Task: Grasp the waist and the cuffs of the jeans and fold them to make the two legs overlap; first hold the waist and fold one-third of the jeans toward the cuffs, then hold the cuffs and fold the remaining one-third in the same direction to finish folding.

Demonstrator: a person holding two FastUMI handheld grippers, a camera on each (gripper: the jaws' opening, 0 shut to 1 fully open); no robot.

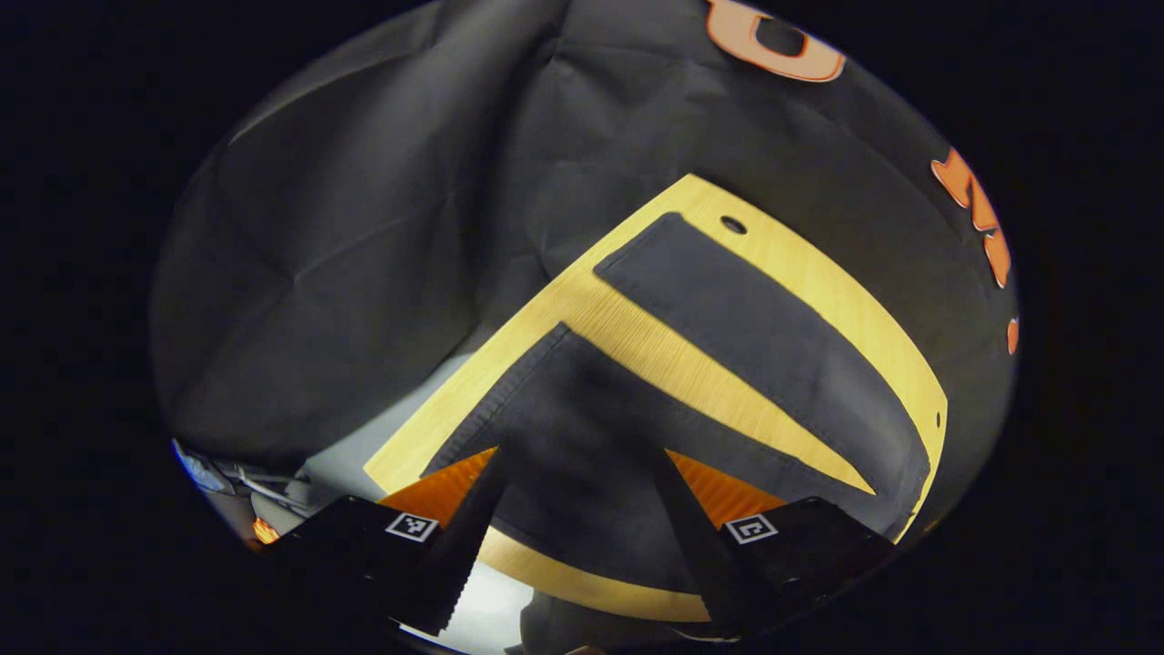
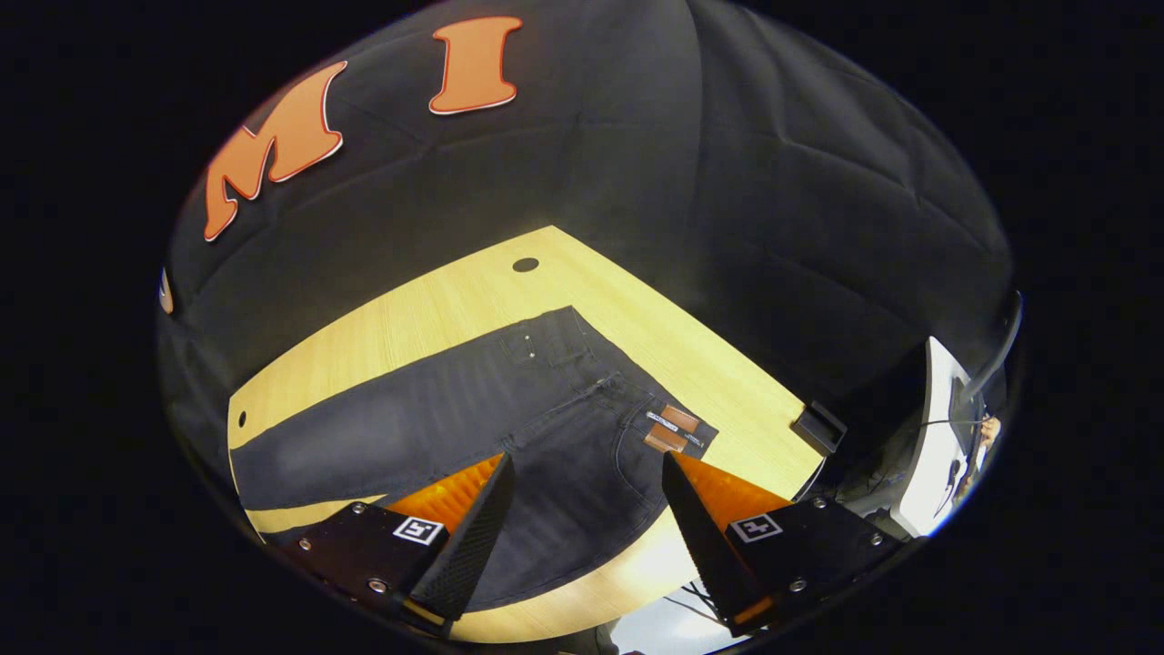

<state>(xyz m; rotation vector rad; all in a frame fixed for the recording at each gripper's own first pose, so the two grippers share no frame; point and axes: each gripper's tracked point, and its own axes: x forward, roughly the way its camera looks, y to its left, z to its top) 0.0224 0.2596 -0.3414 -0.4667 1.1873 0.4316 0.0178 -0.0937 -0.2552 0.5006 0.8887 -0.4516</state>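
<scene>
Left gripper view shows the dark grey denim jeans [image 1: 727, 364] spread flat on the pale wooden table [image 1: 855, 300], both legs fanning apart with a wedge of bare wood between them; the waist end is cut off behind the fingers of the left gripper [image 1: 577, 509], which stand wide apart above the cloth, touching nothing. Right gripper view shows the waist of the jeans [image 2: 582, 428], with a brown leather patch [image 2: 673, 429], lying near the table's right edge. The right gripper [image 2: 582, 509] hangs spread above the seat, gripping nothing. Beyond the table's right corner, white equipment [image 2: 937, 437] is hard to make out.
</scene>
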